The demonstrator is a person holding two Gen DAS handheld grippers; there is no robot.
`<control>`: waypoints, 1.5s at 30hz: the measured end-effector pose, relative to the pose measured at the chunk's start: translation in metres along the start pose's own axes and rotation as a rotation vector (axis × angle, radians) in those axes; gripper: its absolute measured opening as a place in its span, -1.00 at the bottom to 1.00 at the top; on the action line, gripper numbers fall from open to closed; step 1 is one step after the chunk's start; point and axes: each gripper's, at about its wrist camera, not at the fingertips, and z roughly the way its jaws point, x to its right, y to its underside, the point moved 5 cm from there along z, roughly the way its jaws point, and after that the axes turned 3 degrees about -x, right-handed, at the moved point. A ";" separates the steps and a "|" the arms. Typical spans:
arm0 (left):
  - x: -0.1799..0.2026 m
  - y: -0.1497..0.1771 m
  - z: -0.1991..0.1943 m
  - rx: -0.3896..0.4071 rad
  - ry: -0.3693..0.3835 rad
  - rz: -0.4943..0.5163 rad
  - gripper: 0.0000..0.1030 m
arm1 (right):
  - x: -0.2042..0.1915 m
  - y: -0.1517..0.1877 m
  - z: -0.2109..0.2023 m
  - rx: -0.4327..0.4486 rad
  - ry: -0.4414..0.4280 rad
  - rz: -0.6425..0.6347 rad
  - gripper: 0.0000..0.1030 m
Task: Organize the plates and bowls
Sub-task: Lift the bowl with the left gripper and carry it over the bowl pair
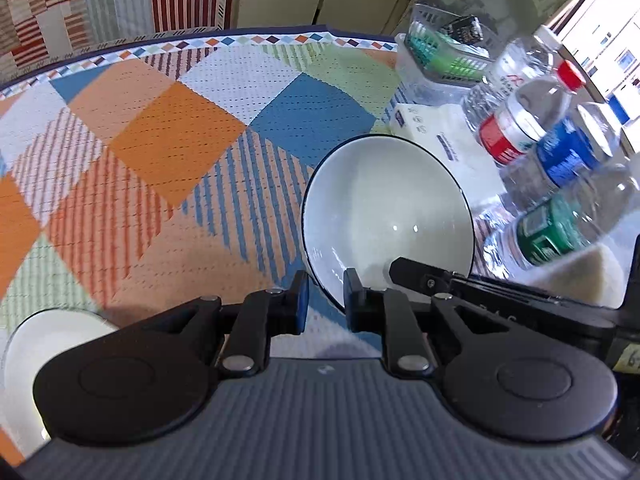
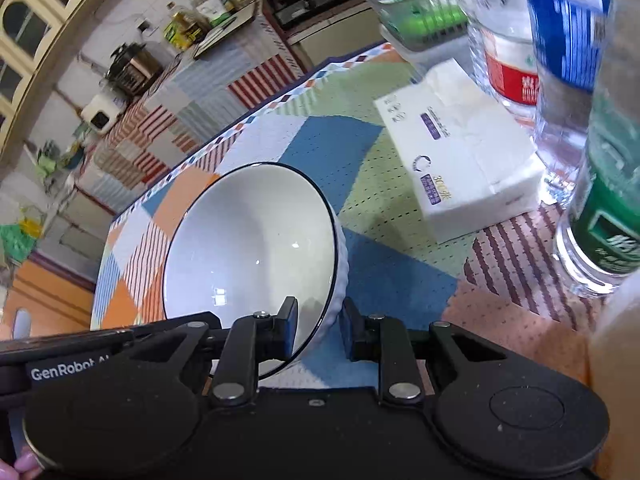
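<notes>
My left claw (image 1: 326,304) pinches the near rim of the white bowl (image 1: 386,216), one finger outside, one inside; the bowl is tilted above the patterned counter (image 1: 160,140), and a second white dish (image 1: 24,364) sits at my lower left. My right claw (image 2: 318,330) grips the same bowl (image 2: 248,248) by its ribbed wall. Ahead-right: tissue pack (image 2: 460,148), then water bottles (image 2: 592,216).

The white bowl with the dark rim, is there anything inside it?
The white bowl looks empty: only glossy white interior with light reflections. The near rim sits between the right gripper fingers, which cover a small patch of the inside there.
</notes>
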 end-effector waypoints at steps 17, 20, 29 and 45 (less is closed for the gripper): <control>0.020 0.065 -0.105 0.036 -0.051 0.104 -0.70 | -0.051 0.050 -0.099 0.036 -0.040 -0.117 -0.48; 0.022 0.079 -0.118 0.036 -0.051 0.114 -0.70 | -0.056 0.063 -0.114 0.062 -0.047 -0.129 -0.48; 0.018 0.101 -0.123 0.043 -0.043 0.102 -0.70 | -0.058 0.087 -0.122 0.062 -0.061 -0.138 -0.48; -0.005 0.117 -0.060 -0.120 -0.027 -0.006 -0.70 | -0.043 0.105 -0.075 -0.044 0.005 -0.164 -0.48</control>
